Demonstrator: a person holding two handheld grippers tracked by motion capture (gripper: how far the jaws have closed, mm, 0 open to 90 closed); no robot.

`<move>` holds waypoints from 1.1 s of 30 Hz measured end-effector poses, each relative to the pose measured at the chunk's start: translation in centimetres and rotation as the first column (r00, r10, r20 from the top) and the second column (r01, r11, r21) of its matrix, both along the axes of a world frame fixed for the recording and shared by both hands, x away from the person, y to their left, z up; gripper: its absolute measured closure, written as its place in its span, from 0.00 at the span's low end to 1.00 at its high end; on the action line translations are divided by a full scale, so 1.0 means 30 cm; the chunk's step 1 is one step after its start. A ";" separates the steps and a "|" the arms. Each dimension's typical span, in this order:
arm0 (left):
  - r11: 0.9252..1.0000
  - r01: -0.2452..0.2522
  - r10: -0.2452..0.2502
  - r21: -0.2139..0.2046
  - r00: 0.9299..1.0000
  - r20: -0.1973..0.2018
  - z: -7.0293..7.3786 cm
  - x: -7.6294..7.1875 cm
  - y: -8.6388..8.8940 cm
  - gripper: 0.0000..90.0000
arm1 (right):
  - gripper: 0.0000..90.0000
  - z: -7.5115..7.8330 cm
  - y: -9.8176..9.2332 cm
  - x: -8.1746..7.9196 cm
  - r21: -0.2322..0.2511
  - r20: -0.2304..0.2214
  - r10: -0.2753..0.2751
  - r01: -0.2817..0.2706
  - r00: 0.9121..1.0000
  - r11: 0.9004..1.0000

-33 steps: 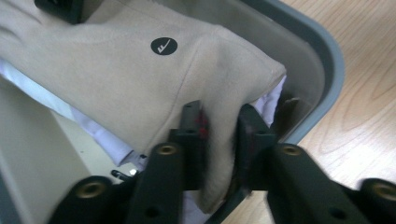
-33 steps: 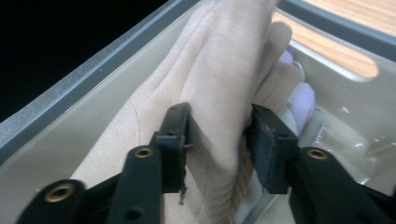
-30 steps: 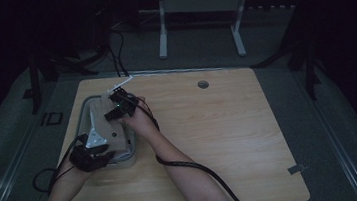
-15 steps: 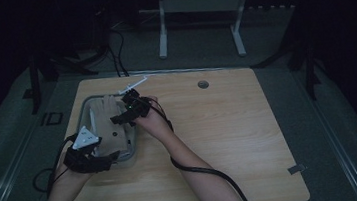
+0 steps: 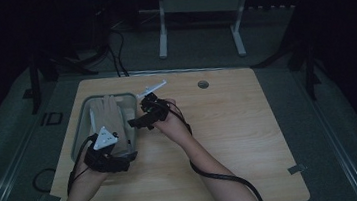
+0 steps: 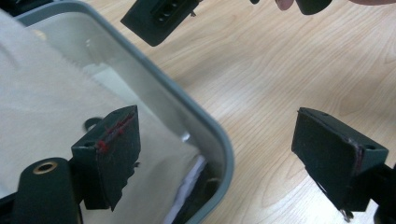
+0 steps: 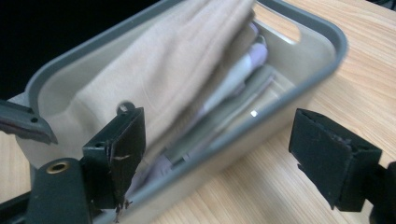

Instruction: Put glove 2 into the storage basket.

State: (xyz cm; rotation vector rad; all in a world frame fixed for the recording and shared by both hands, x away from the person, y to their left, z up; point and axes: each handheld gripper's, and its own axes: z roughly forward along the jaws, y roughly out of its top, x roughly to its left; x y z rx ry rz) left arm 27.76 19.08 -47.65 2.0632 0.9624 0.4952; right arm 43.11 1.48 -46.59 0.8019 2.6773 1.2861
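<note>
A grey plastic bin [image 5: 80, 127] stands on the left of the wooden table, with a folded beige cloth [image 5: 107, 113] lying in it. My left gripper [image 5: 121, 145] sits at the bin's near right corner. In the left gripper view its jaws [image 6: 217, 123] have just opened wide and straddle the rim [image 6: 154, 79], pressing on nothing, with the cloth [image 6: 46, 93] to the left. My right gripper [image 5: 137, 120] hovers just right of the bin, and its jaws [image 7: 217, 121] have also just opened, with nothing held between them. They face the bin wall [image 7: 327, 32] and the beige cloth [image 7: 173, 60].
White and lilac folded cloths [image 7: 243, 65] lie under the beige one. A round cable hole [image 5: 203, 84] sits near the table's far edge. White frame legs [image 5: 162, 32] stand on the floor beyond. Cables trail from both grippers.
My right gripper has moved right, from over the bin to beside its right wall. My left gripper has drawn back a little toward the bin's near corner. The cloth stays in the bin.
</note>
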 end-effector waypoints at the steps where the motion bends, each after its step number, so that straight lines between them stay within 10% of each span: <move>1: 1.000 0.009 -0.009 0.003 1.000 0.000 0.000 0.002 -0.009 0.18 | 0.20 -0.002 -0.012 -0.002 -0.001 0.003 -0.003 0.003 1.000 1.000; 14: 0.992 0.100 -0.104 -0.082 0.994 -0.043 -0.041 0.013 -0.142 0.18 | 0.19 -0.044 -0.179 -0.024 -0.022 0.005 -0.030 0.031 1.000 0.999; 33: 0.982 0.180 -0.184 -0.052 0.980 -0.070 -0.134 0.017 -0.265 0.18 | 0.19 -0.155 -0.378 -0.051 -0.042 0.000 -0.088 0.088 0.996 0.995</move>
